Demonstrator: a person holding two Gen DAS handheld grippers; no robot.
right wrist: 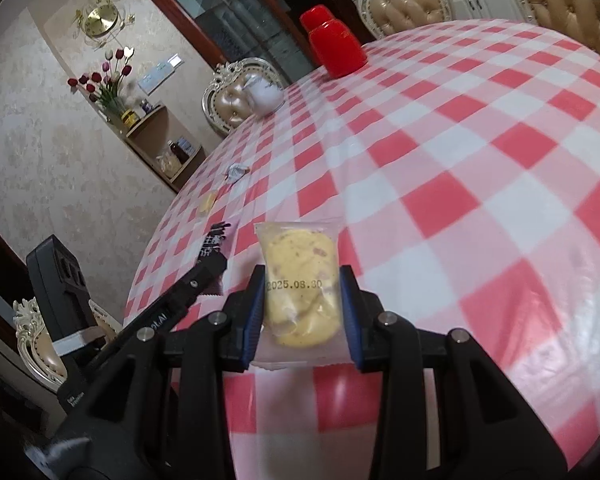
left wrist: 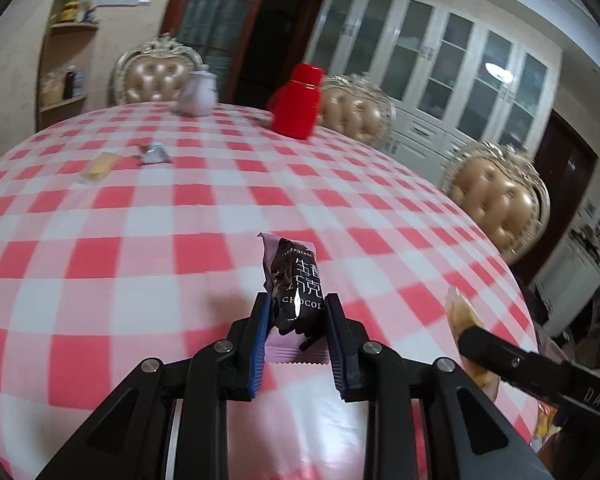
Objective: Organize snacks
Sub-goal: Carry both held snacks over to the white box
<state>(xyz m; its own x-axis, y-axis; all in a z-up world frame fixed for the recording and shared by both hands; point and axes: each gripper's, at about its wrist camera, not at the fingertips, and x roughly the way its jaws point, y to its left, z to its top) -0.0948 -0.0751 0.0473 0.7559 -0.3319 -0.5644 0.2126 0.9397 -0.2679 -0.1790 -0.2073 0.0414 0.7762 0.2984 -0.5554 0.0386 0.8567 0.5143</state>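
My left gripper point(left wrist: 296, 300) is shut on a dark chocolate snack pack point(left wrist: 294, 280), held above the red-and-white checked tablecloth point(left wrist: 160, 248). My right gripper point(right wrist: 303, 276) is shut on a clear-wrapped yellow cookie pack point(right wrist: 300, 280) stamped with a date. Each gripper shows in the other's view: the right gripper point(left wrist: 466, 330) with its cookie pack point(left wrist: 460, 308) at the lower right, the left gripper point(right wrist: 216, 264) with the chocolate pack point(right wrist: 214, 240) at the left. Far across the table lie a small yellow snack point(left wrist: 98, 166) and a silver-wrapped snack point(left wrist: 154, 154).
A red flask point(left wrist: 298, 100) and a white teapot point(left wrist: 198, 90) stand at the table's far side. Padded chairs point(left wrist: 496, 200) ring the table. The yellow snack point(right wrist: 208, 202) and silver snack point(right wrist: 236, 171) lie near the table's left edge in the right wrist view.
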